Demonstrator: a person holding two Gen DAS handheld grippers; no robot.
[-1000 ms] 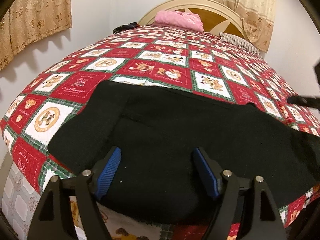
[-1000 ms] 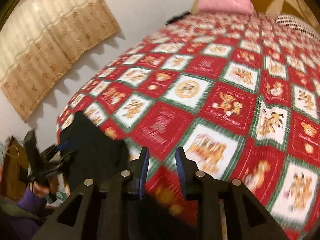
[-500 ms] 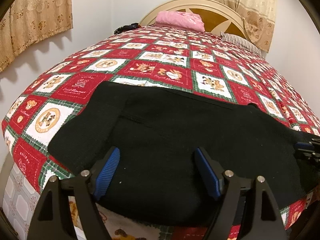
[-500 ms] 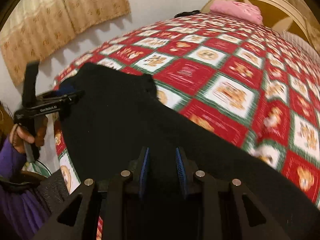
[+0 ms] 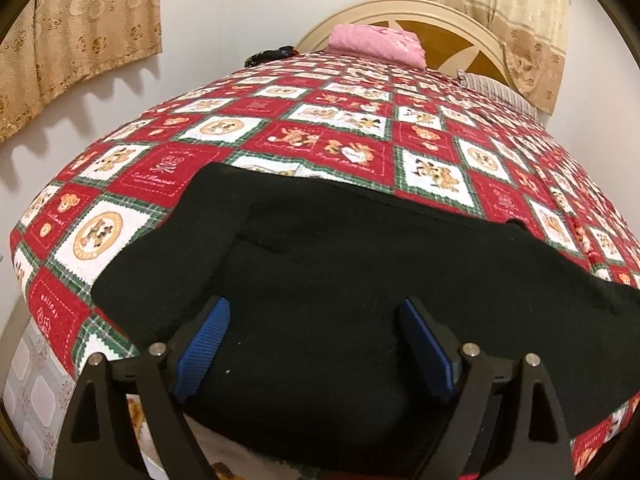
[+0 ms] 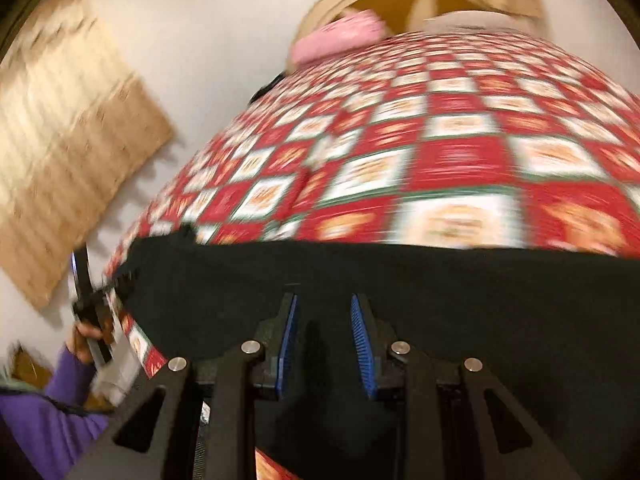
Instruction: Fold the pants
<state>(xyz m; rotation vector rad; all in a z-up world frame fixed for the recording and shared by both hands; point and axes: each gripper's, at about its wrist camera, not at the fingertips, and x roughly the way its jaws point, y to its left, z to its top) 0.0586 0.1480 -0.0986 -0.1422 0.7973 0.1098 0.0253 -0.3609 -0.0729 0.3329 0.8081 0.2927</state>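
Observation:
Black pants lie spread across the front of a red, white and green checked bedspread, one end reaching off to the right. My left gripper hovers over their near edge. Its jaws are opening wide and no cloth is pinched between the blue pads. In the blurred right wrist view, my right gripper stands low over the pants. Its pads are a narrow gap apart and grip nothing. The left gripper shows at that view's left edge, held by a hand in a purple sleeve.
The bed's near edge drops off just below both grippers. A pink pillow and a striped pillow lie by the wooden headboard. Curtains hang on the wall at left. A small dark item sits at the far left corner.
My right gripper swept from above the bare bedspread to above the pants and left the left wrist view. The left gripper's jaws widened a little while it stayed in place.

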